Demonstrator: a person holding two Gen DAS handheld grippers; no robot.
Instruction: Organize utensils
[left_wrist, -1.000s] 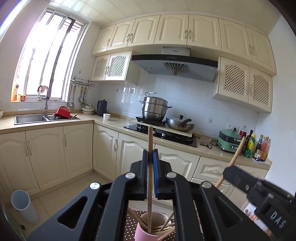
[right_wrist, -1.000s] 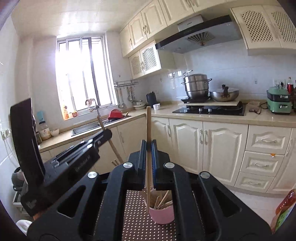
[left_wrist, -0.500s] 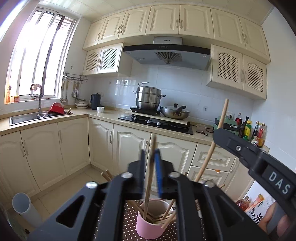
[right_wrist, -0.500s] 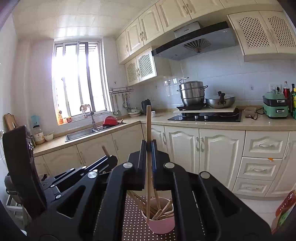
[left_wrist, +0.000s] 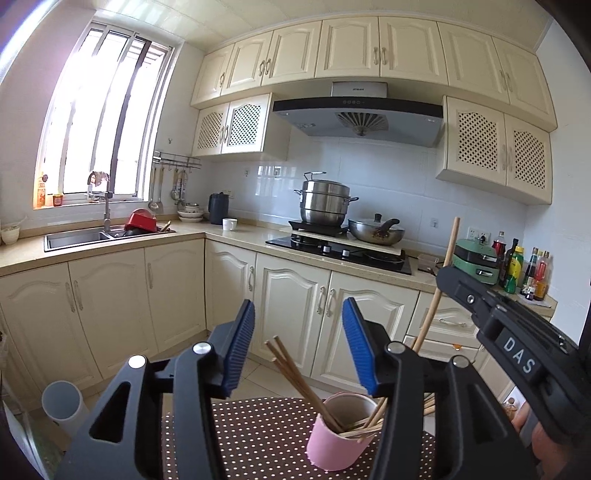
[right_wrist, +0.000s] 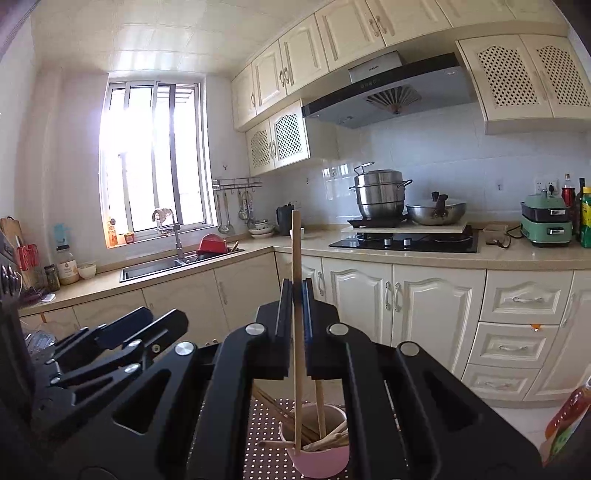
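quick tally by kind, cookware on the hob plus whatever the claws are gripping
steel steamer pot: 1
lidded wok: 1
wooden chopstick, gripped in the right claw: 1
in the open left claw: 0
total: 3

Cream panelled base cabinets (left_wrist: 110, 295) in an L under a beige countertop (right_wrist: 443, 258). Matching wall cabinets (left_wrist: 351, 48), two pairs with lattice doors. Barred window (left_wrist: 107, 114) above a steel sink (left_wrist: 77, 238), daylight strong (panes blown out white). Range hood (left_wrist: 358, 118) over a black hob (right_wrist: 406, 242) bearing a stacked steel pot (left_wrist: 325, 203). White tiled backsplash (left_wrist: 402, 177). Pale tiled floor (left_wrist: 255, 380). Panelled white ceiling (right_wrist: 147, 37).
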